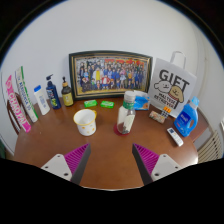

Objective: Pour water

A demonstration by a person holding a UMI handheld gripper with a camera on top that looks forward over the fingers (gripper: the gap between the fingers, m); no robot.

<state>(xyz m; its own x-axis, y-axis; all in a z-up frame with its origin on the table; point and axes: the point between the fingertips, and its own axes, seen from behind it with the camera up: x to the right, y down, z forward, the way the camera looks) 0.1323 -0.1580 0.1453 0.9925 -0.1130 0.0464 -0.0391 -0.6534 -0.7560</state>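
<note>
Tubes and bottles: about five are seen left of the framed photo [110, 73].
Cup [86, 122]: one, white, below the photo.
Water bottle [126, 114]: one, clear, upright, below the photo, beyond the fingers.
Gripper [110, 160]: fingers held apart, nothing between.

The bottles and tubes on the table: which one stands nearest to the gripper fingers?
The clear plastic bottle with the pale cap, beside the white cup. It stands alone mid-table, just ahead of the open gripper; the other bottles line the wall.

Glossy wood table [105, 150], clear plastic bottle [125, 115], matt cup [86, 121].
</note>
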